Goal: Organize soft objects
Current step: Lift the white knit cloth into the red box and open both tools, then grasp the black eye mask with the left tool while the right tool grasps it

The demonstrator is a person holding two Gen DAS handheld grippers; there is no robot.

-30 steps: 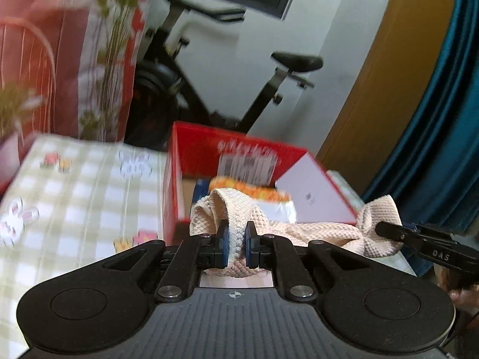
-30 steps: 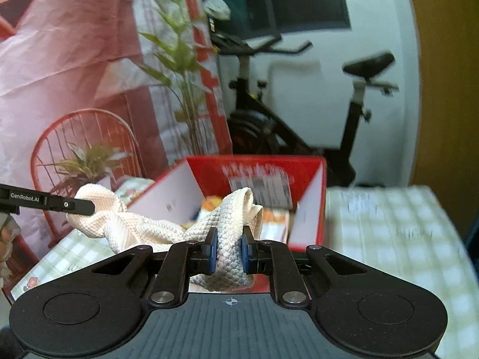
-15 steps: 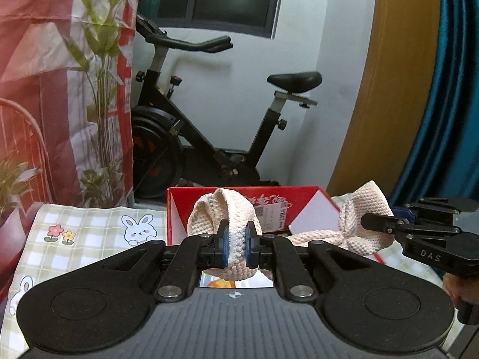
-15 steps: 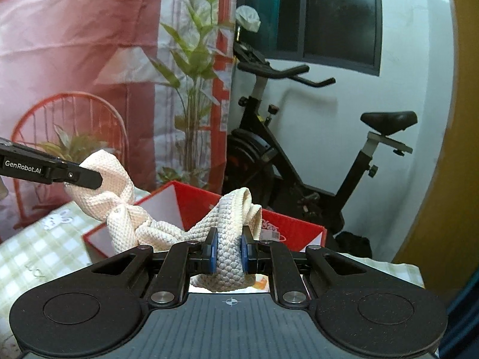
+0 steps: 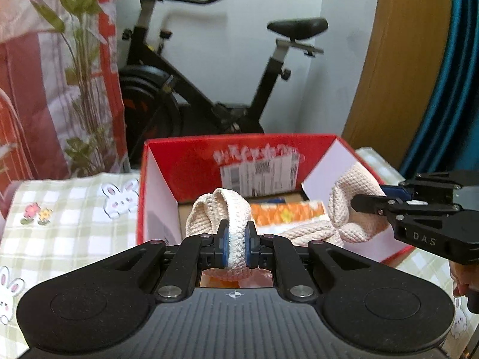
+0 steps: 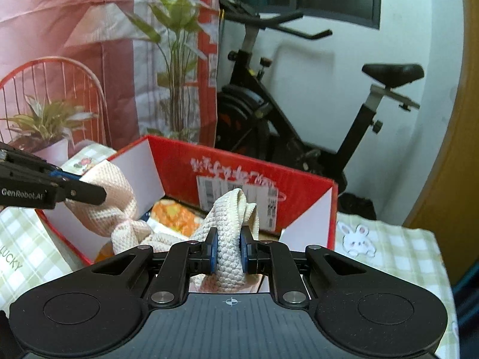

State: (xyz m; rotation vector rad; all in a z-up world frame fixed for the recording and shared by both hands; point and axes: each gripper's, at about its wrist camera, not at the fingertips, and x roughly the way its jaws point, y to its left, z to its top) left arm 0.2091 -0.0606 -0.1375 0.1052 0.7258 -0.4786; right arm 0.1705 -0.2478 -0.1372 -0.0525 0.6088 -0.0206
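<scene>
While both ends of the cream knitted cloth [image 5: 236, 227] are pinched, the main risk is an uneven drop: if one hand lets go before the other, the slack middle could drape over the near wall of the red box [image 5: 239, 155] and hang half outside instead of settling in. The left gripper [image 5: 236, 243] has its fingers closed tight on a bunched fold at 6 o'clock in its own view, and the right gripper [image 6: 229, 249] is likewise clamped on the other end, seen again at 3 o'clock from the left camera. The cloth sags between them, twisted into a rope-like strand, over the open box and just above what already lies there, an orange patterned packet [image 5: 287, 214] among other items. Because it is limp and knotted on itself, it will likely land as a lump, not flat; a loop could also catch on a fingertip as the fingers part and get dragged back out. A white inner flap at 2 o'clock leans inward and might snag the right-hand end. The cloth has a coarse waffle weave, pale cream to peach, thick and spongy, with a rolled edge. The box sits on a bench covered by a green checked tablecloth [image 5: 66, 224] printed with rabbits; an exercise bike [image 5: 215, 68] stands behind at 12 o'clock.
</scene>
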